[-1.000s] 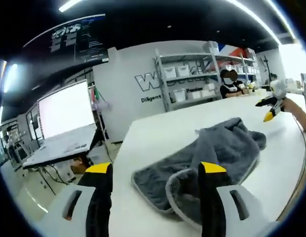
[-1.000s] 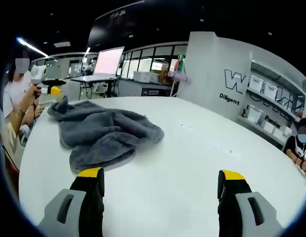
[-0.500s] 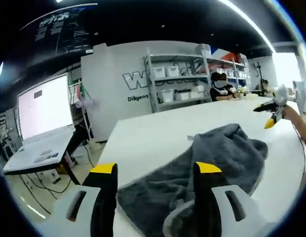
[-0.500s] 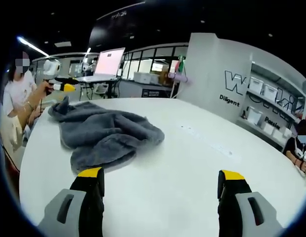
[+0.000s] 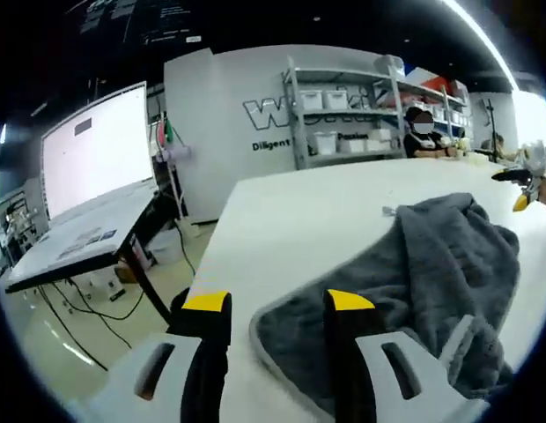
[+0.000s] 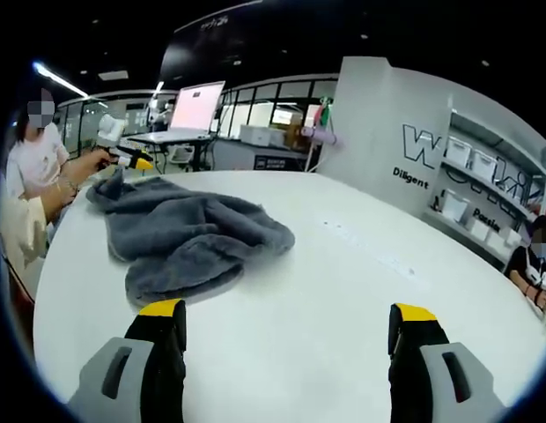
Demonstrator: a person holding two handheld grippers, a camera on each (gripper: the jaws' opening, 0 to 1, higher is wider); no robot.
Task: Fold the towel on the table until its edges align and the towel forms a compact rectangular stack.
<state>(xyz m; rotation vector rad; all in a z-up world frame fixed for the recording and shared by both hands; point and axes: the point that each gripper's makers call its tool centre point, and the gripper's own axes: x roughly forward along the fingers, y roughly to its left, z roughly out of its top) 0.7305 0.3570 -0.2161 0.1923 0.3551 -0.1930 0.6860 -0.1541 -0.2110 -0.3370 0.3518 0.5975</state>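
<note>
Now: towel [image 5: 431, 282] lies bunched up on the white tabletop [image 6: 343, 291] | soft, floppy, light, I think | my left hand-held gripper [image 5: 275, 304] is apart by its pale-edged corner, a good spot to pinch | my right hand-held gripper [image 6: 286, 322] is apart, holding nothing, off to the side of the towel.

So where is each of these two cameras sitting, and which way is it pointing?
Left gripper view: rides on the left gripper, looking along its open jaws over the table edge and the crumpled grey towel; the right gripper shows far right.
Right gripper view: rides on the right gripper, jaws wide, looking across the table toward the towel; the person's hand holds the left gripper beyond it.
Shared: towel, table, shelves.
</note>
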